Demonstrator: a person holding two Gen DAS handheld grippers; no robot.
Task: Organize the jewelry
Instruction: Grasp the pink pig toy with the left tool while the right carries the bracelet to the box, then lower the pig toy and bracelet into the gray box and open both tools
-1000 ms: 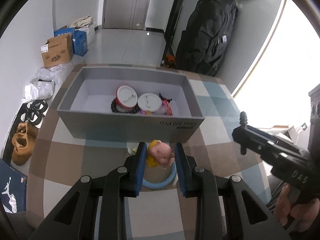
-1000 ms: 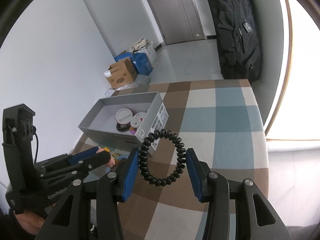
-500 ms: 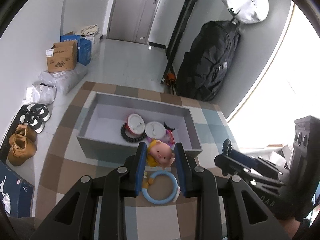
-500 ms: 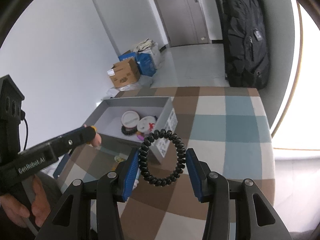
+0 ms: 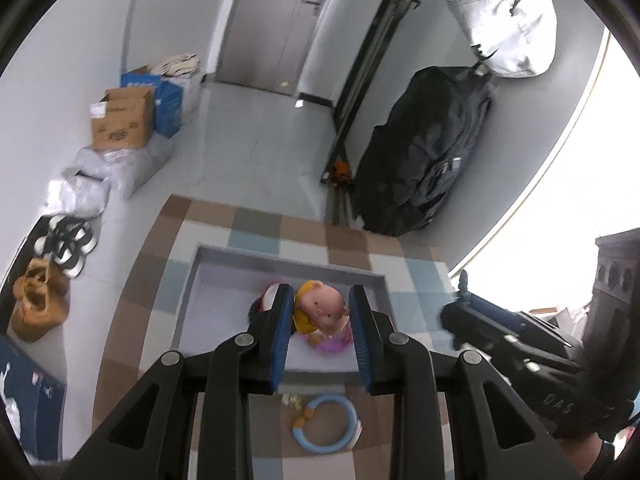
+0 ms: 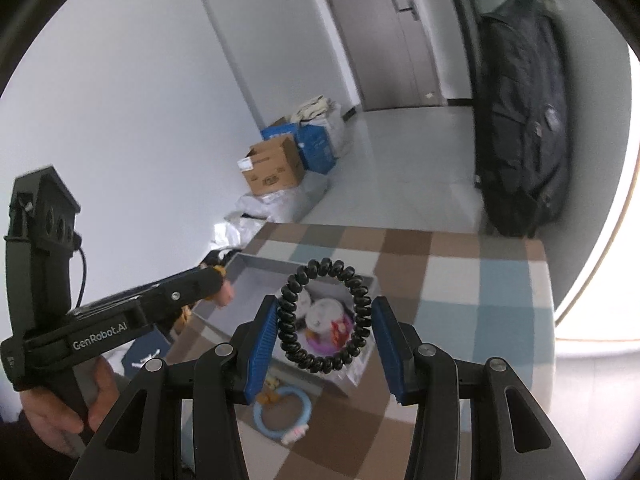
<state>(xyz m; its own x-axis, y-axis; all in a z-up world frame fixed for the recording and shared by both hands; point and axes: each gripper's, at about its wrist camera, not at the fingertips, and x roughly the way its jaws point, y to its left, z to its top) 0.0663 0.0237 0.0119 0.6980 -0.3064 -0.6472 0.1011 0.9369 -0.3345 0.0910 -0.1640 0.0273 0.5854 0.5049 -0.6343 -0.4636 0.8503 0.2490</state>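
Your left gripper (image 5: 320, 320) is raised above the grey box (image 5: 208, 258), fingers clamped on the pig-face charm (image 5: 322, 306). Your right gripper (image 6: 325, 334) hovers alongside, pointed at the box, fingers pressed on the black spiral hair tie (image 6: 323, 316). A blue ring (image 5: 325, 424) lies on the checked cloth (image 5: 208, 220).

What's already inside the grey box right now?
In the grey box: two round white-lidded tins, a pink-purple piece and a red item. The spiral bracelet in the right gripper and the left gripper's pig charm cover the rest.
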